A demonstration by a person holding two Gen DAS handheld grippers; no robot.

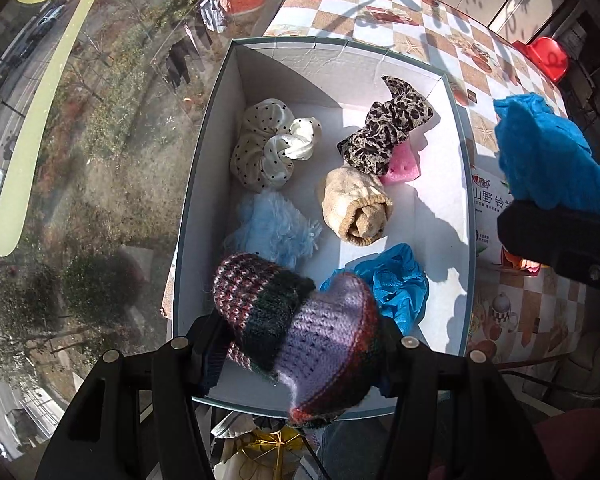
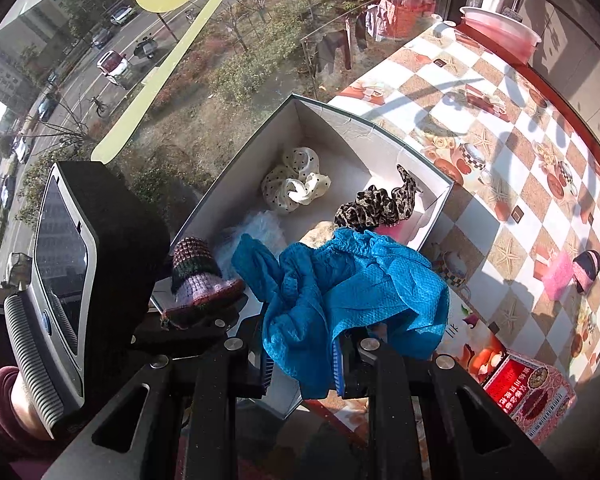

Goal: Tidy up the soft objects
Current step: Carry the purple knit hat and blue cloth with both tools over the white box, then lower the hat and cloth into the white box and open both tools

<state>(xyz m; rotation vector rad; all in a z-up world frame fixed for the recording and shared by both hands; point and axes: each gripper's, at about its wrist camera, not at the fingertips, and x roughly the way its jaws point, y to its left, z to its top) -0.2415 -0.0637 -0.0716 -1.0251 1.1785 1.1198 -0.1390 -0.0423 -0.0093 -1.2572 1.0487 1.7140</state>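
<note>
Left gripper (image 1: 300,354) was pinching a knitted hat (image 1: 296,336), striped in purple, dark green and red, right over the near end of the white box (image 1: 216,128). Right gripper (image 2: 300,360) was clamped tight on a crumpled blue cloth (image 2: 340,288), hanging just beside the box's near corner, above the checkered tablecloth (image 2: 500,152). Already lying in the box: dotted scrunchie (image 1: 268,146), leopard scrunchie (image 1: 384,136), rolled beige sock (image 1: 356,208), fluffy pale blue thing (image 1: 272,230), pink sponge (image 1: 404,164) and another blue cloth (image 1: 400,280). Probably all feather-light and floppy, so zero risk of breaking anything, just sagging and snagging. Hat looked thick and springy, best grabbed by a bunched fold near the brim; blue cloth looked thin, maybe a bit slick, so better to pinch a good wad than a loose edge. Couldn't see the finger pads on either side, buried under fabric. Couldn't tell how much of the hat hung below the fingers. Pink sponge half hidden under the leopard scrunchie. Over on the tablecloth, a pink fuzzy thing (image 2: 558,276) and a small dark knit piece (image 2: 586,266), too small to identify.
</note>
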